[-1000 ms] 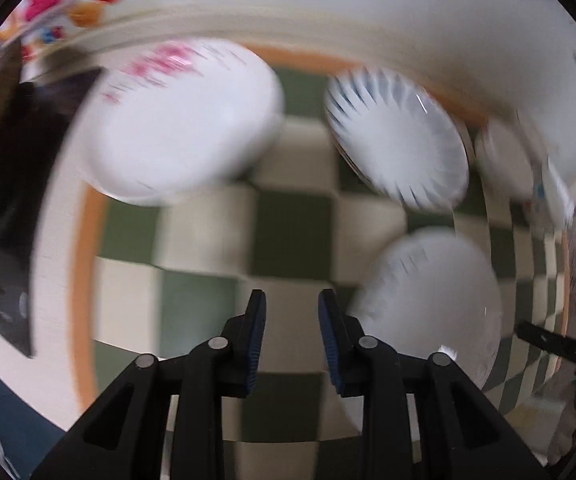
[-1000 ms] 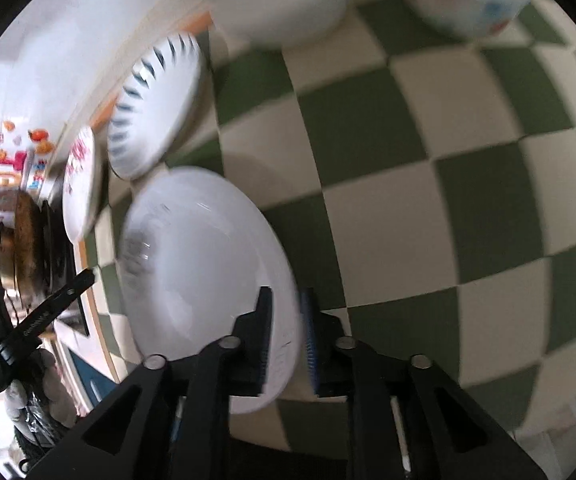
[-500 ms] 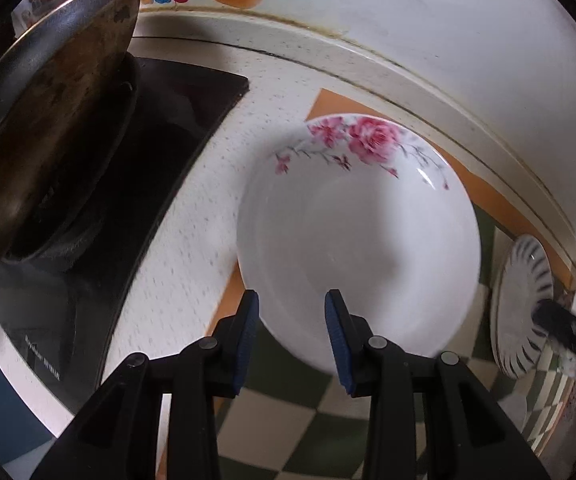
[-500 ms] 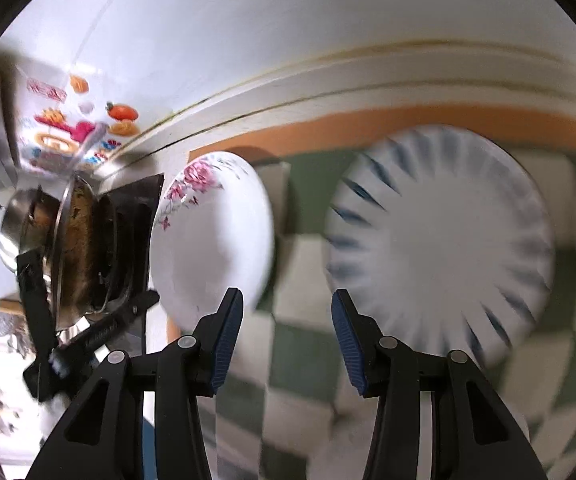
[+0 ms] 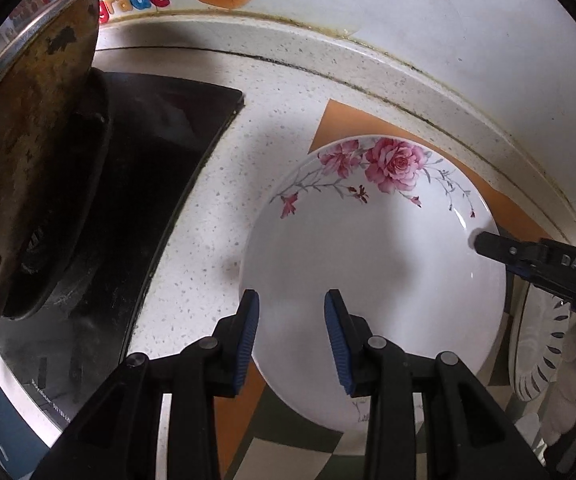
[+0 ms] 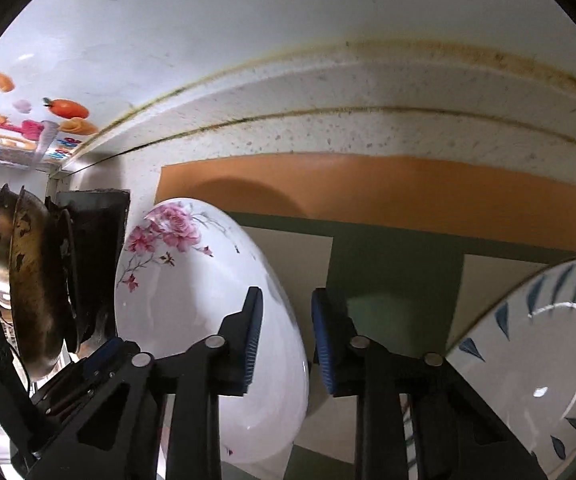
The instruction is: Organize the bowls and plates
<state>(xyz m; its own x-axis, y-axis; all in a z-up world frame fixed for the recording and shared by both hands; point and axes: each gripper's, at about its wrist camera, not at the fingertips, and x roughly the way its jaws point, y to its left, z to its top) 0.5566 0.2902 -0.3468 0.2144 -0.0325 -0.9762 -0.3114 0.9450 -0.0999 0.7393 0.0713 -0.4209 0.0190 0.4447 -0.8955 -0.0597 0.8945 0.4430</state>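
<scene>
While the left gripper points steeply down with its blue pads a narrow gap apart and nothing pressed between them, the rose-patterned plate lies flat just ahead of its tips, the near left rim of the plate showing between the two pads. To that gripper's left are the black stove top and a worn wok; to its right the right gripper reaches over the plate's far-right rim. Seen from the right wrist, the right gripper is closing, its jaws narrow and bare, the rose plate's right edge under the left pad. A blue-leaf plate lies to its right on the checked mat.
</scene>
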